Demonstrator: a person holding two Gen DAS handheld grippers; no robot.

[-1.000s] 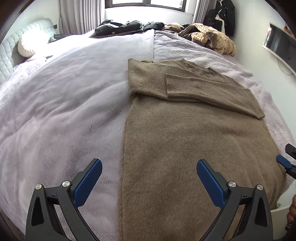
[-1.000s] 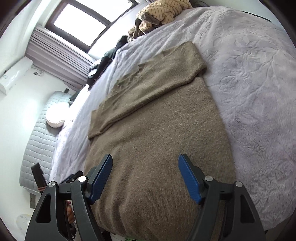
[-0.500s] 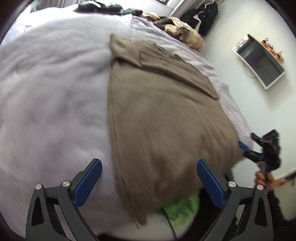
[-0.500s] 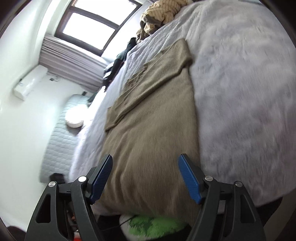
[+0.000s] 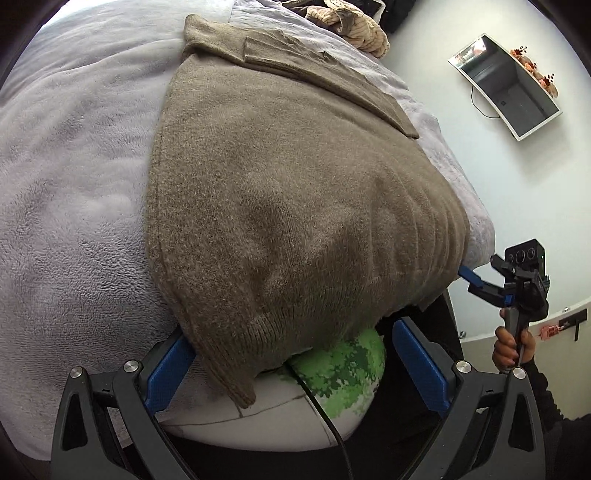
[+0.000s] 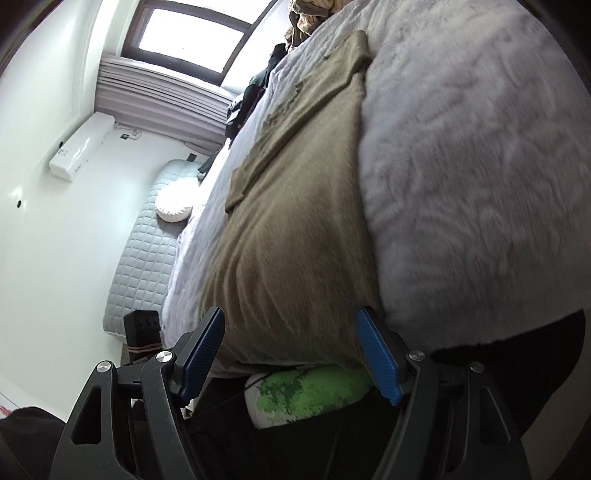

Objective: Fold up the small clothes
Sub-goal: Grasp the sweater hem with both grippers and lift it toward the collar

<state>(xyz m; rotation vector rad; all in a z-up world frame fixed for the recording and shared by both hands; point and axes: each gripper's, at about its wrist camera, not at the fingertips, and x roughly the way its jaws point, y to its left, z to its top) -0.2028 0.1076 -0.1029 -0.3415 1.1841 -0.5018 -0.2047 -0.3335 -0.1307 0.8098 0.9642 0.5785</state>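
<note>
A brown knitted sweater (image 5: 295,192) lies flat on the bed with its sleeves folded across the chest, and its hem hangs over the near edge. My left gripper (image 5: 293,354) is open at the hem's left corner, which droops between the fingers unpressed; the left pad (image 5: 168,365) is tucked under the sweater's edge. My right gripper (image 6: 290,350) is open too, its pads astride the hem's right part (image 6: 295,280). In the left wrist view the right gripper (image 5: 471,277) sits at the sweater's right corner, held by a hand (image 5: 511,347).
A lilac fleece blanket (image 5: 66,206) covers the bed. A green-and-white patterned thing (image 5: 343,373) sits just below the bed edge under the hem. More clothes (image 5: 354,26) are piled at the far end. A wall shelf (image 5: 509,77) is on the right.
Both grippers have drawn back and sunk to the bed's near edge, tilting downward. The hem now hangs between their fingers, and the green-and-white thing has come into view.
</note>
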